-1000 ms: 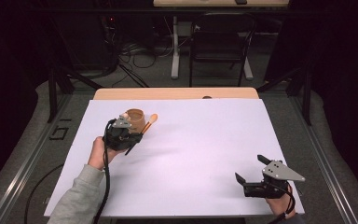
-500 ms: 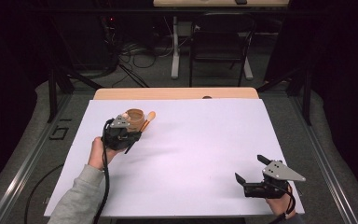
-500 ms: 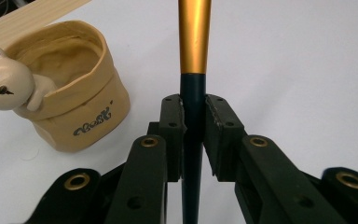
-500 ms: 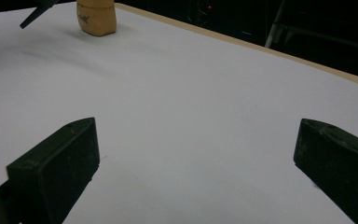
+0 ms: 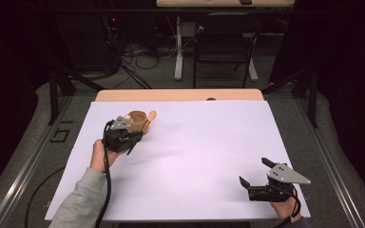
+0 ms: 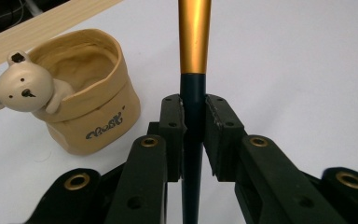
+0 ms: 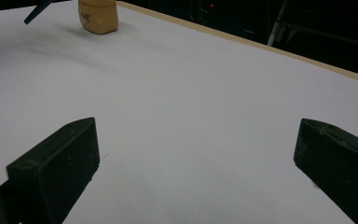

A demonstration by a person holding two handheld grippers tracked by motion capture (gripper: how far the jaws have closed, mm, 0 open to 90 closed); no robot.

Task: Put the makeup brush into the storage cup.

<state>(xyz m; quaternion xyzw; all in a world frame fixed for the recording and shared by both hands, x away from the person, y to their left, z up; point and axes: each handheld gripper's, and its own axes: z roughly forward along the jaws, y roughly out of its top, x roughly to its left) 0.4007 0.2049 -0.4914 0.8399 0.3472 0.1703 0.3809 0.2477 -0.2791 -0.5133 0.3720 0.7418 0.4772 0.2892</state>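
Clamping dark stem of gold-topped brush (image 6: 194, 56), left gripper (image 6: 194, 126) sits just beside tan bear pot (image 6: 86, 88), brush right of pot. Right gripper (image 7: 193, 168), jaws wide apart, empty, well away from pot over white table sheet (image 5: 195, 142).

The high view looks down over the white table (image 5: 195, 161). Each gripper view sits close above it; all share the far-left bear pot (image 6: 86, 88).

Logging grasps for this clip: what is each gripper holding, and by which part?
Left gripper grips the spoon by its dark handle, below the gold part. Right gripper holds nothing.
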